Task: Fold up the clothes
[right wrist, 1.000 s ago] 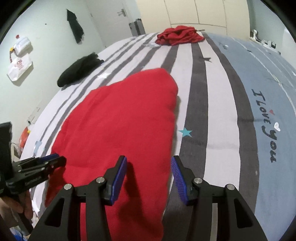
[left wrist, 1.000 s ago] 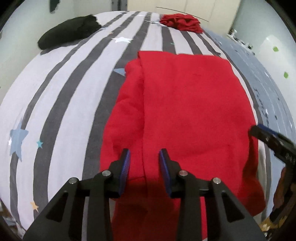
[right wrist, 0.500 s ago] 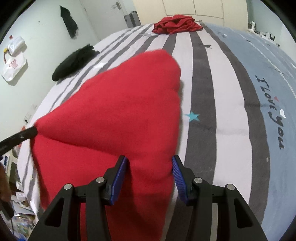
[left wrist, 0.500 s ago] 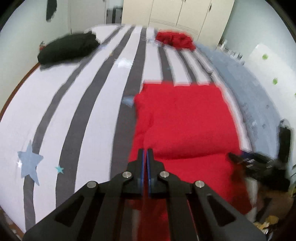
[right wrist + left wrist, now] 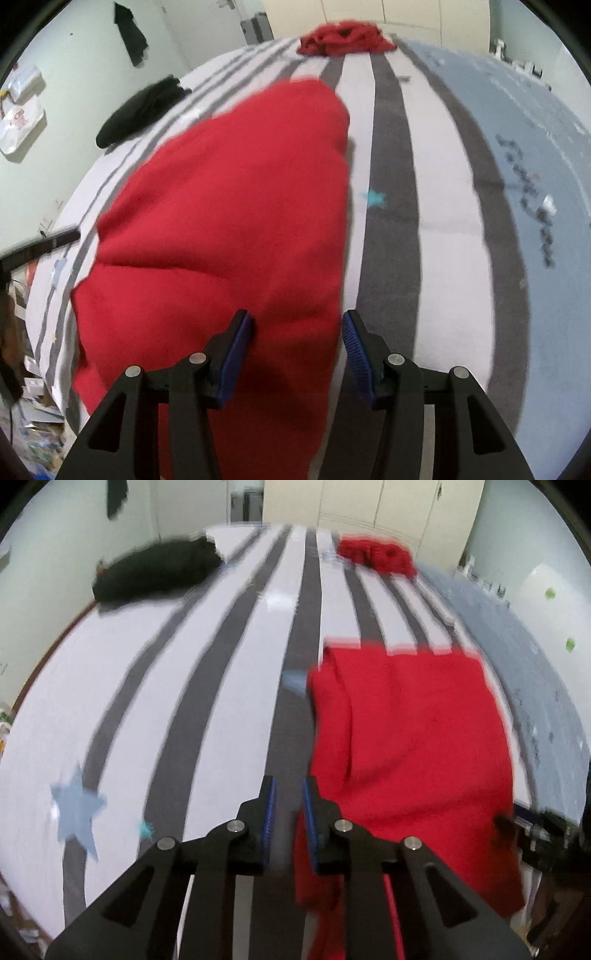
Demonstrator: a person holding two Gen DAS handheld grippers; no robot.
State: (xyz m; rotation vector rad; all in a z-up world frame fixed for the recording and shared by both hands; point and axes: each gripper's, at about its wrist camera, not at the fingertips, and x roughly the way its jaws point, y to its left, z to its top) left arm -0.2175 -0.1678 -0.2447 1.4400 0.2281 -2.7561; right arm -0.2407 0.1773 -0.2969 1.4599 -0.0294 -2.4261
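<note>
A red garment point(image 5: 406, 738) lies folded on the striped bed, its near end hanging over the bed's edge. It also fills the middle of the right wrist view point(image 5: 229, 229). My left gripper point(image 5: 287, 805) is open with a narrow gap and empty, just left of the garment's left edge. My right gripper point(image 5: 297, 343) is open wide and empty, with its fingers above the garment's near right part. The right gripper shows at the right edge of the left wrist view point(image 5: 535, 830). The left one shows at the left edge of the right wrist view point(image 5: 40, 245).
A black garment point(image 5: 159, 572) lies at the bed's far left and a crumpled red garment point(image 5: 376, 554) at the far end. The bed point(image 5: 207, 701) has grey and white stripes, with a blue part point(image 5: 517, 155) on the right. Clutter lies on the floor point(image 5: 33, 424) at the left.
My left gripper shut on the garment's near left edge and lifted it, then opened, let it go and moved left off the cloth. The right gripper stayed open.
</note>
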